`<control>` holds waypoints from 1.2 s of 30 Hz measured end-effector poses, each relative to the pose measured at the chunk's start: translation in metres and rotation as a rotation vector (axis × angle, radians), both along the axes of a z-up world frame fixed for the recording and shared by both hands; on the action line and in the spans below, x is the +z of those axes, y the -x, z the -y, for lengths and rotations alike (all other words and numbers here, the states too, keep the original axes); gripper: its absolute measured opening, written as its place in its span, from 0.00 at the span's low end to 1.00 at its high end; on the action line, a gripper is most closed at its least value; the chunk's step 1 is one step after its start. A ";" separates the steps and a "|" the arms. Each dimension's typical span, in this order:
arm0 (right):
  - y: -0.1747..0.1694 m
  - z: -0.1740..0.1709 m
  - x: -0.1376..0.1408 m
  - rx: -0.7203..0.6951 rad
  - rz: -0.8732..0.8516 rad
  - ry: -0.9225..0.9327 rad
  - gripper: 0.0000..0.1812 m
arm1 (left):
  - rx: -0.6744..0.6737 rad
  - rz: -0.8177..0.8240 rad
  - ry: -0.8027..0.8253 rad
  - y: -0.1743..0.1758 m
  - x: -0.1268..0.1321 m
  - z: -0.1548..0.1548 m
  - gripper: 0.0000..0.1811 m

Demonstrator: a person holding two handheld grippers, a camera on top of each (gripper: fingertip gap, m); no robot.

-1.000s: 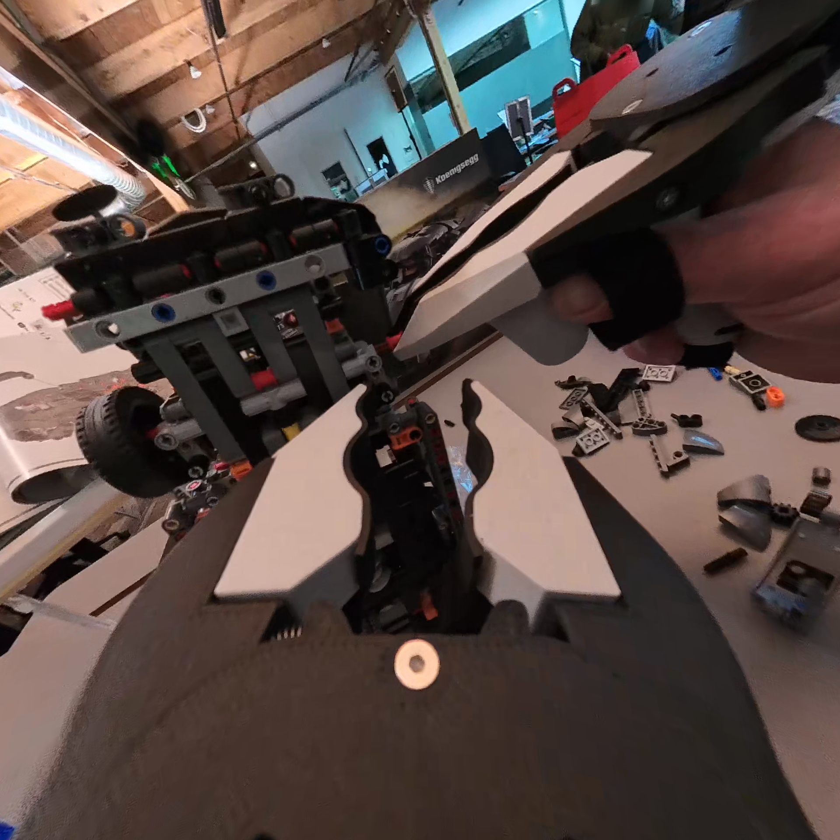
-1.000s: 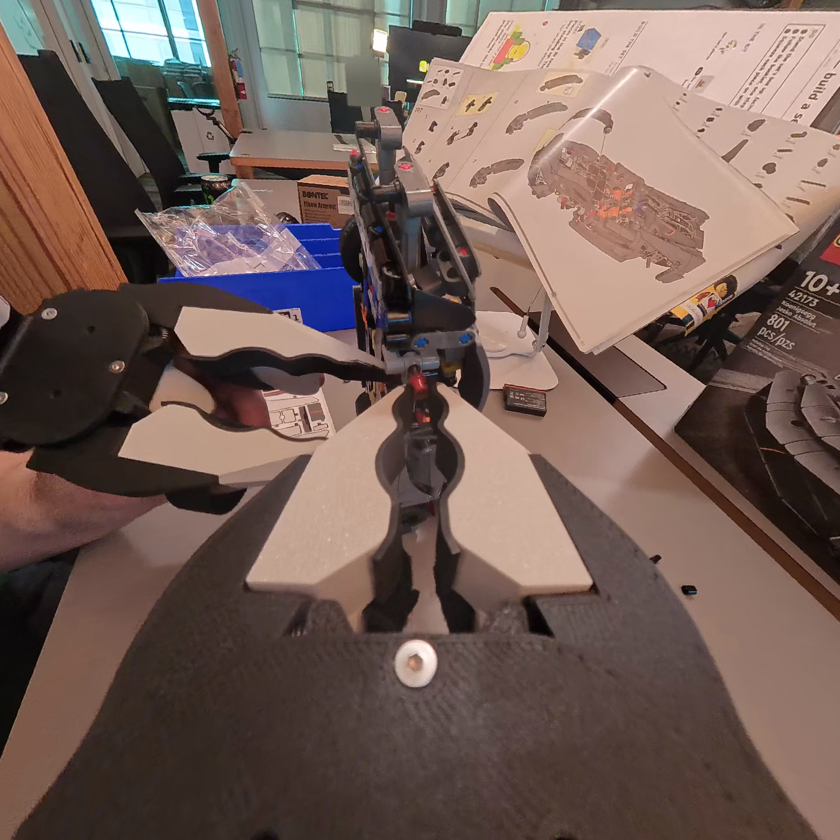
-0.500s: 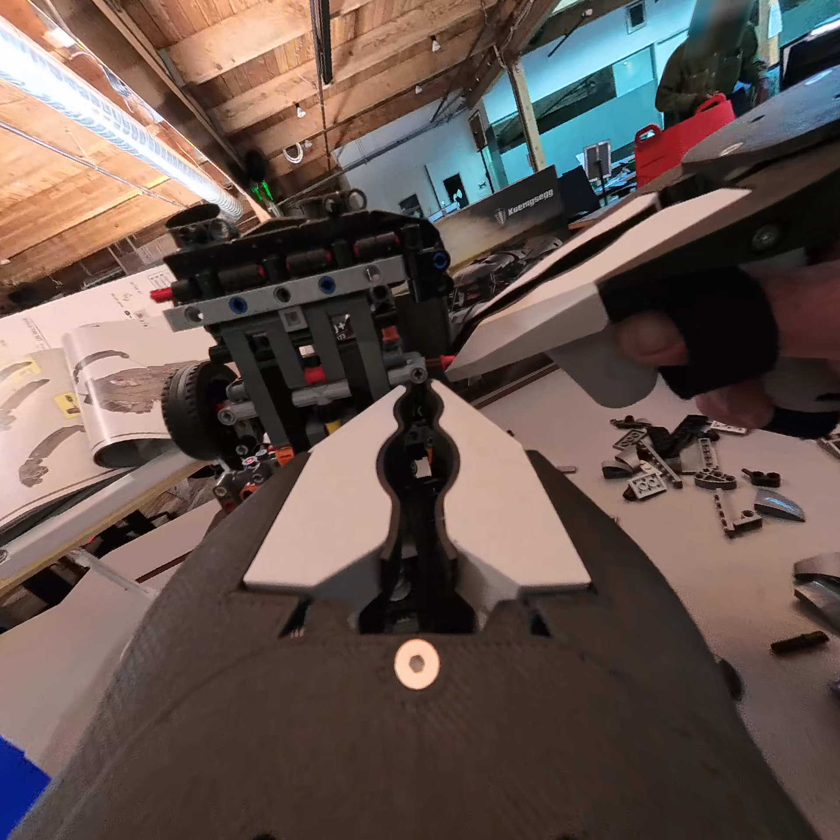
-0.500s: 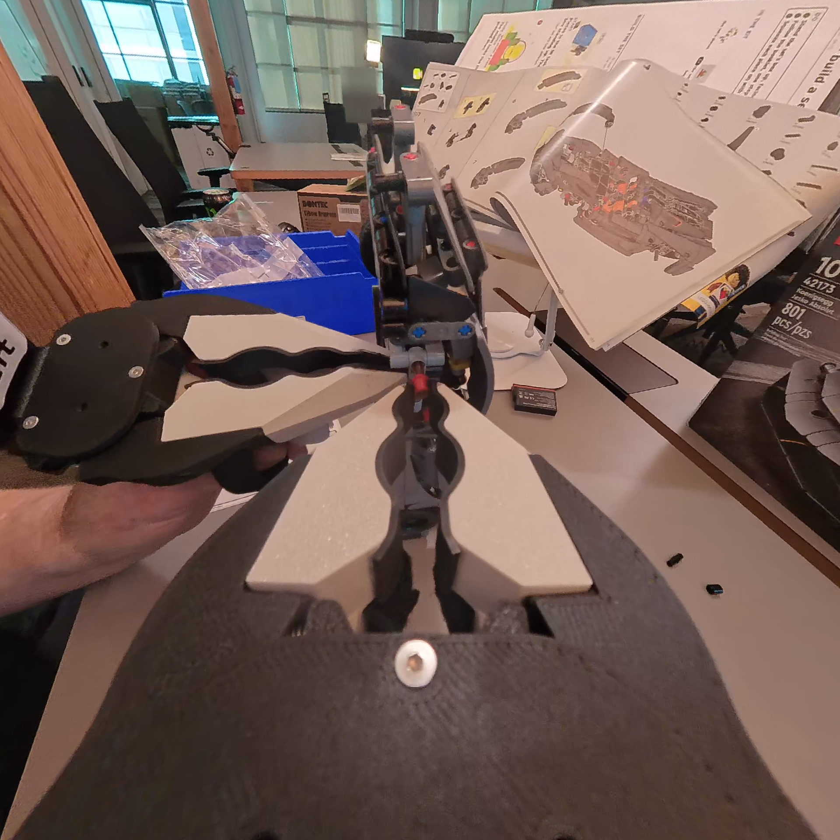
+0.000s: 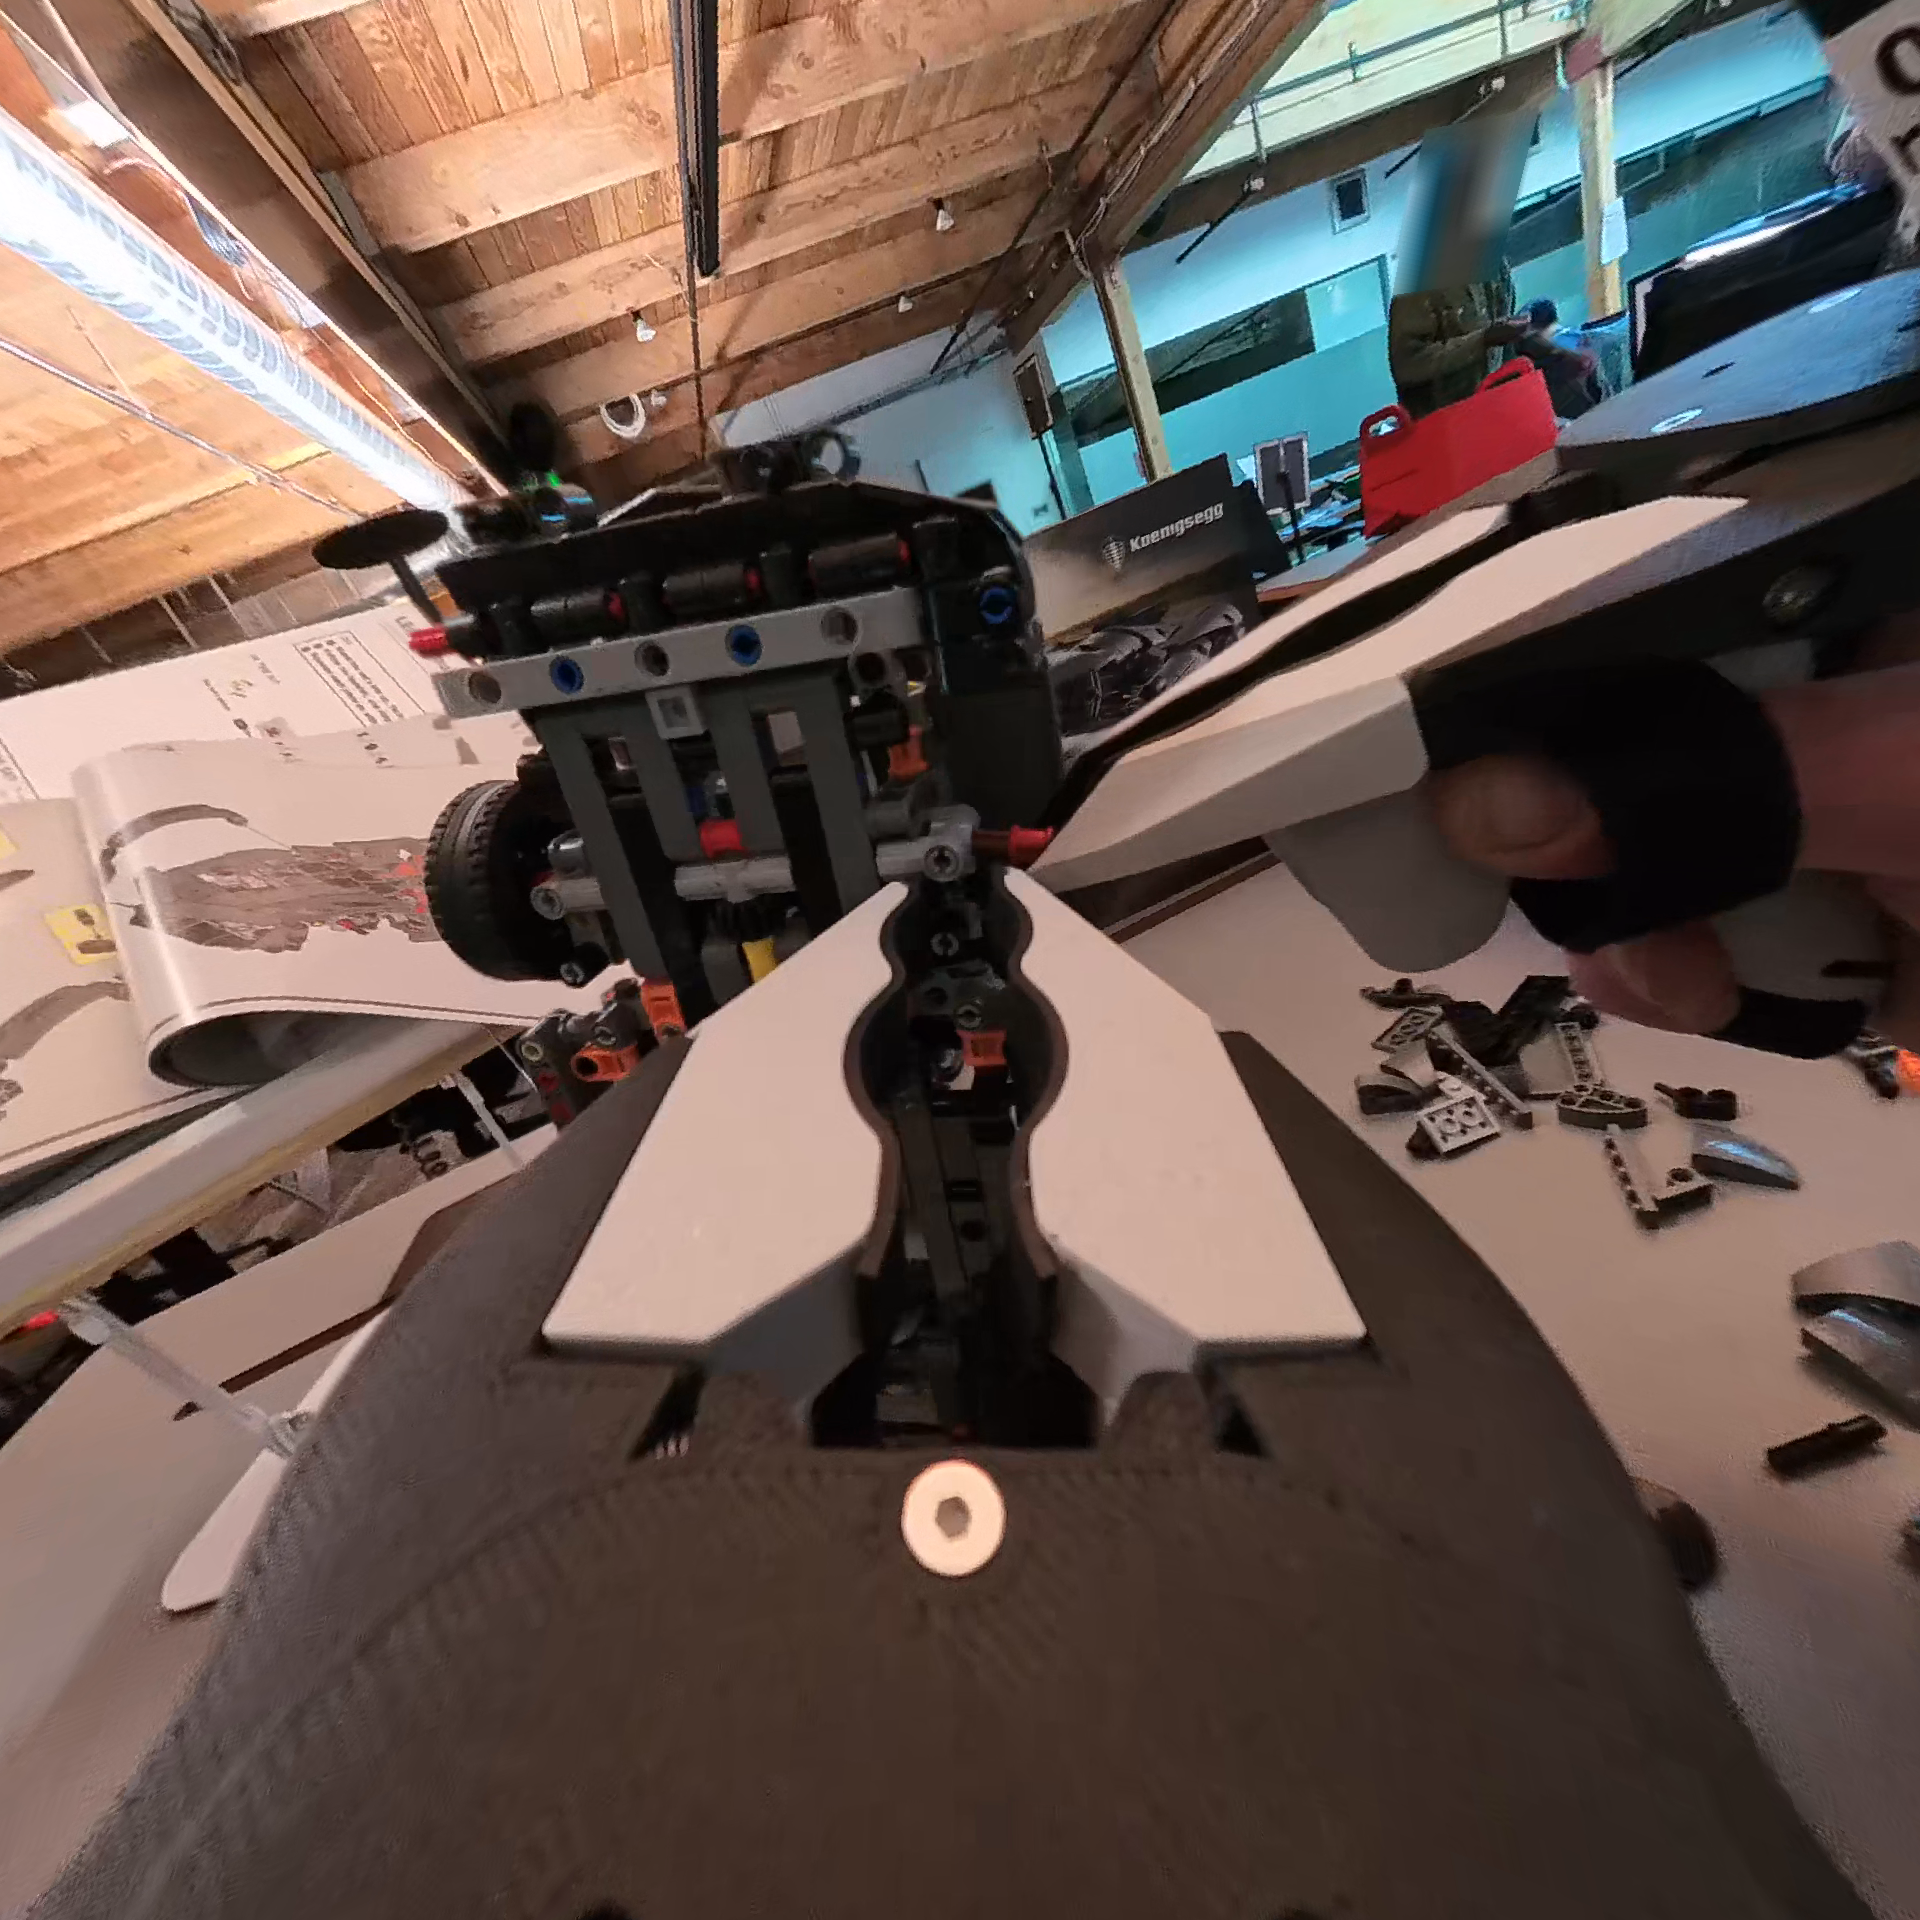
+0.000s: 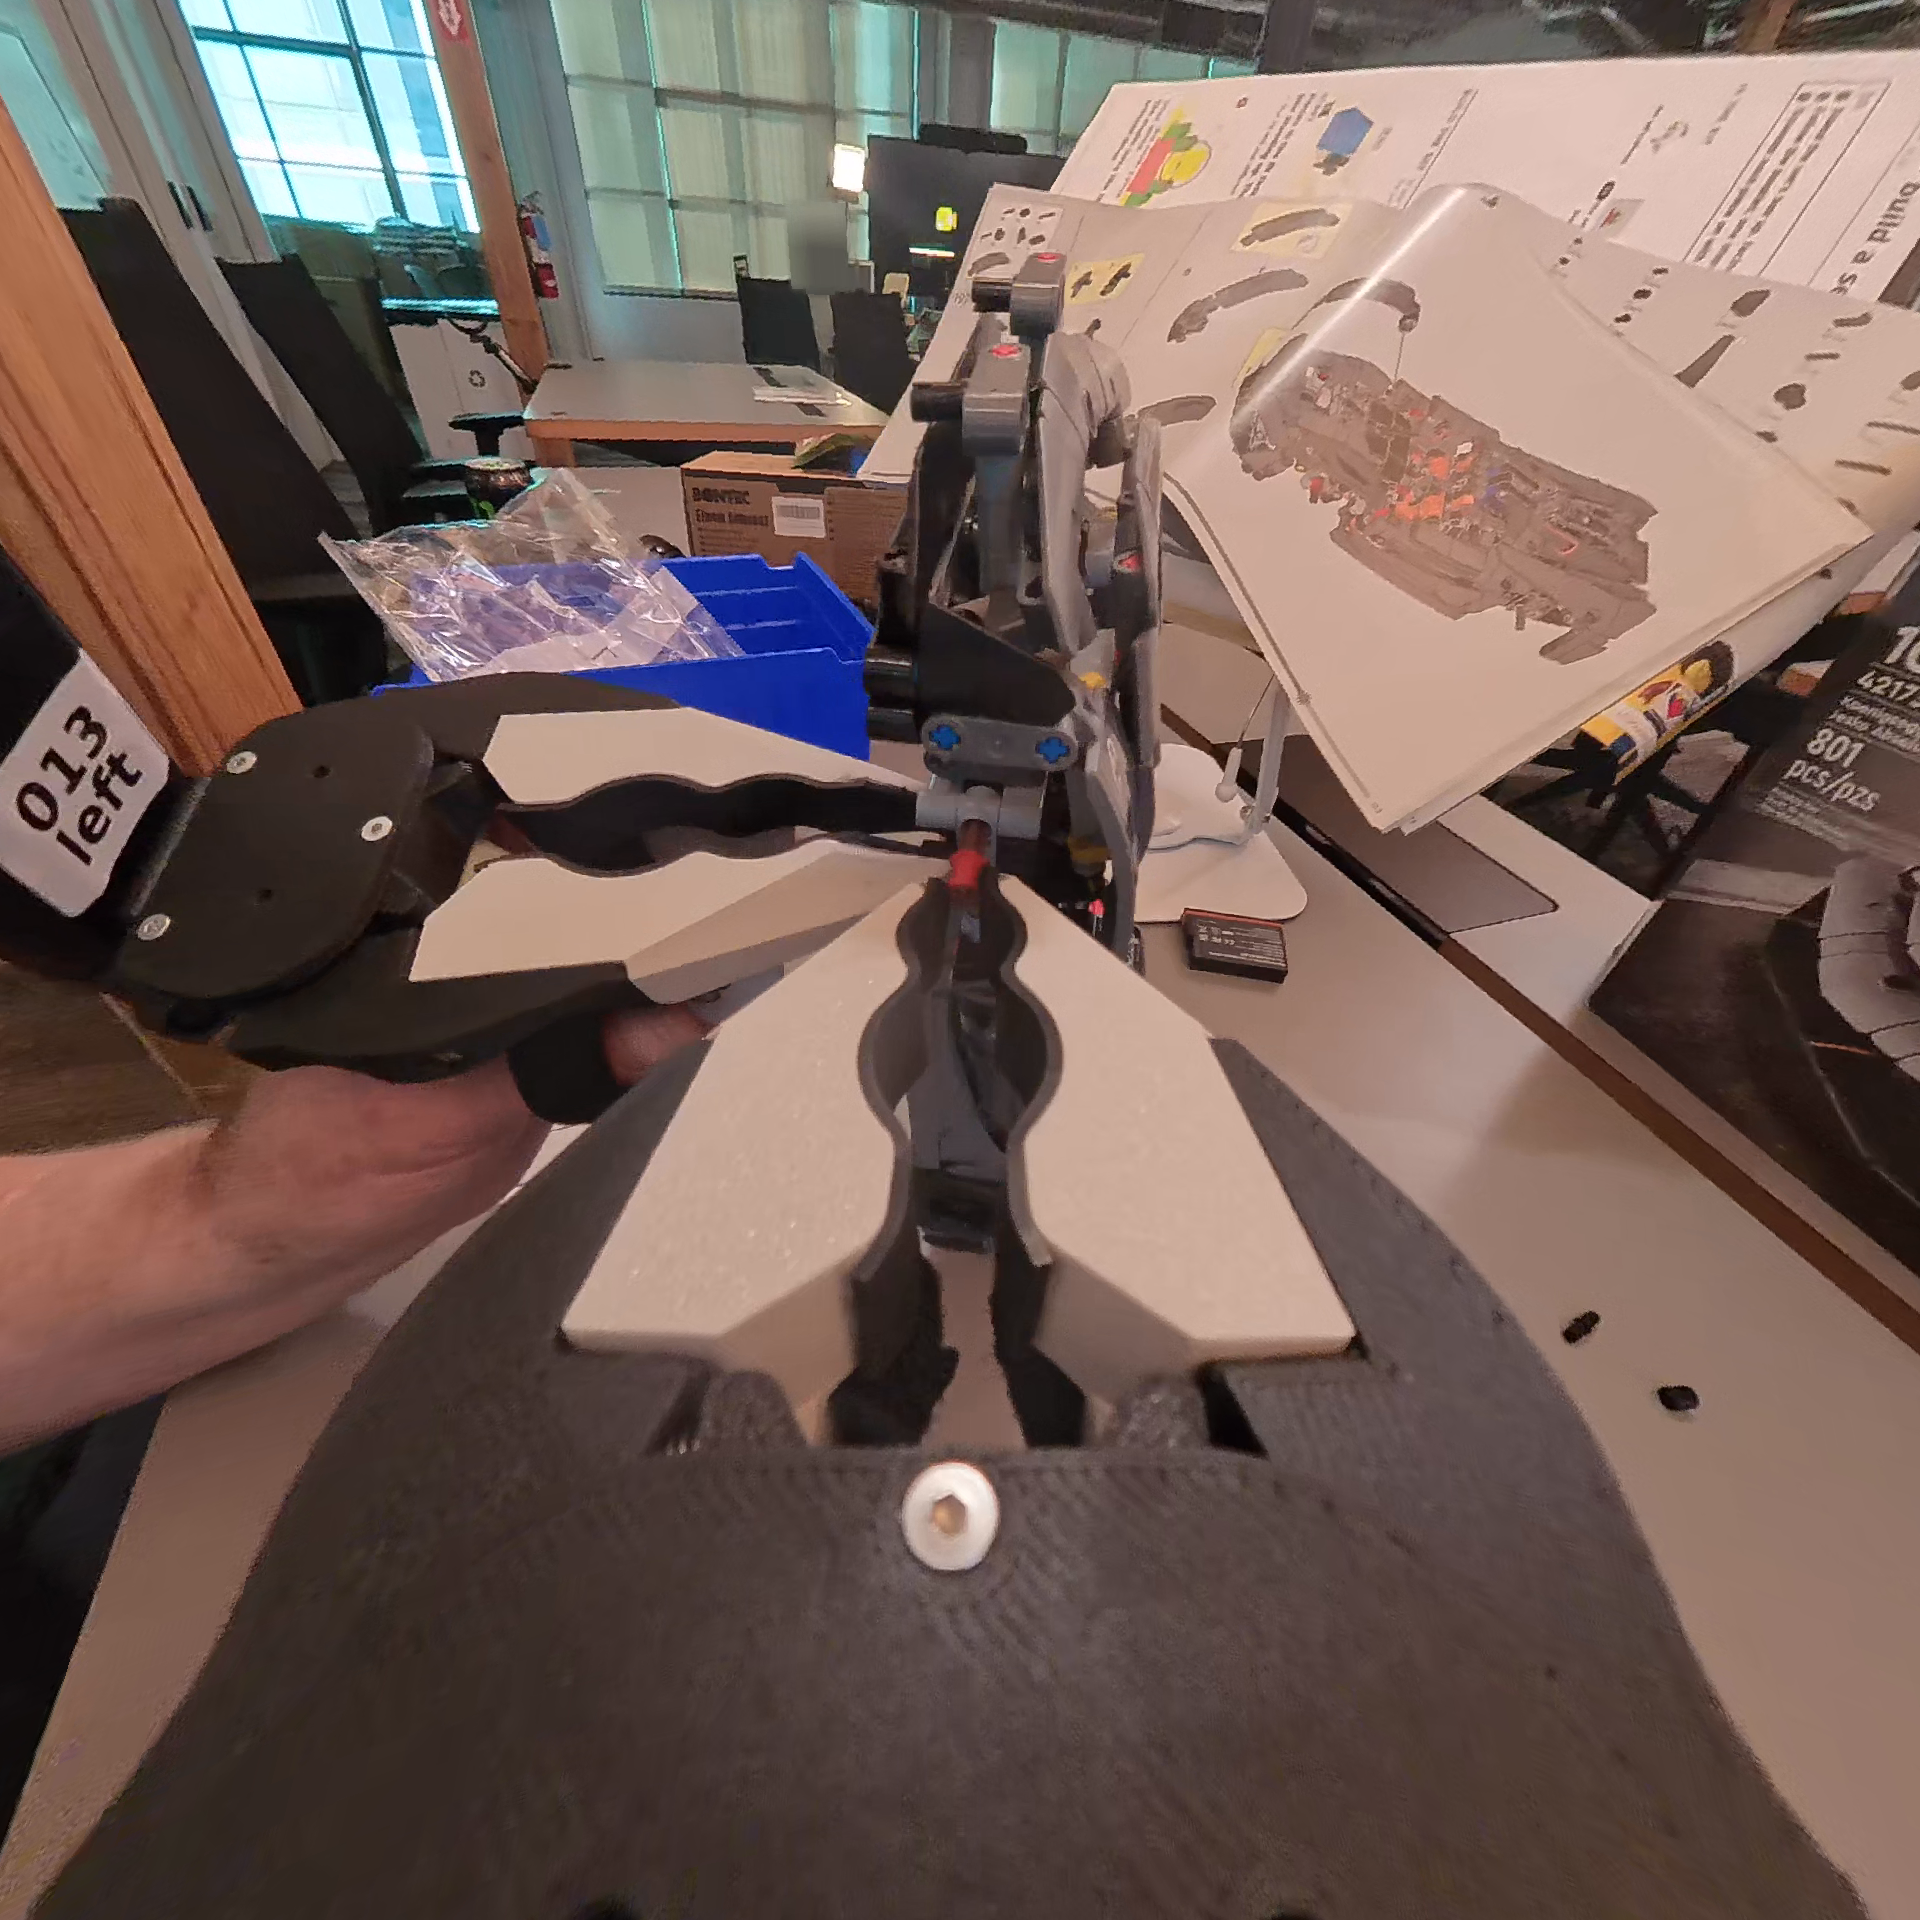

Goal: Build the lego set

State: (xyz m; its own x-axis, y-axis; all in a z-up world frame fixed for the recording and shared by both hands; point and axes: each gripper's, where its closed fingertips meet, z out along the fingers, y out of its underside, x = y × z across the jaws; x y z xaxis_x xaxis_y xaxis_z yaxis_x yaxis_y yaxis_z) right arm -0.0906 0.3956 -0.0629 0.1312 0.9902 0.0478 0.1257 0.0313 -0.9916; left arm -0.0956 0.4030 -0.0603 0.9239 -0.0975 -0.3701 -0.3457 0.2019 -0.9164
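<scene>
1. Holding the lego model [image 5: 727,748] up above the bench [image 5: 1455,1299], the left tool [image 5: 951,894] has its two grey fingers [image 5: 748,1153] closed narrow on a dark beam at the model's lower end.
2. From the right wrist view, the left tool [image 6: 914,831] reaches in from the left, its tips nearly together at a grey connector on the model [image 6: 1023,582].
3. Gripping a red pin [image 6: 966,868], the right tool [image 6: 961,899] has its tips pinched together; the pin's far end meets the grey connector.
4. In the left wrist view the right tool [image 5: 1049,842] comes in from the right, its tip at the red pin [image 5: 1023,840] beside the grey connector.
5. The model stands on end, with a black wheel [image 5: 483,883] on its left side and a light grey beam across it carrying blue pins.
6. Loose lego parts [image 5: 1507,1081], grey and black, lie scattered on the bench to the right.
7. An open instruction booklet [image 6: 1455,499] is propped behind the model, tilted on a white stand.
8. A blue bin [image 6: 769,644] with clear plastic bags [image 6: 520,592] sits behind the left tool.
9. A dark lego box [image 6: 1787,914] rests at the bench's right edge.
10. A small black block [image 6: 1236,940] lies on the bench near the stand's foot.
</scene>
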 end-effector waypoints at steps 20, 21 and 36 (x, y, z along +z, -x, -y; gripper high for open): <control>0.001 0.004 -0.001 0.011 0.002 -0.124 0.02 | -0.150 0.071 0.034 0.000 0.000 0.004 0.06; 0.001 0.004 -0.001 0.009 0.001 -0.130 0.02 | -0.143 0.078 0.038 0.000 0.000 0.004 0.06; 0.003 0.001 -0.003 -0.043 0.019 -0.189 0.01 | -0.217 0.196 0.069 -0.001 0.001 0.005 0.08</control>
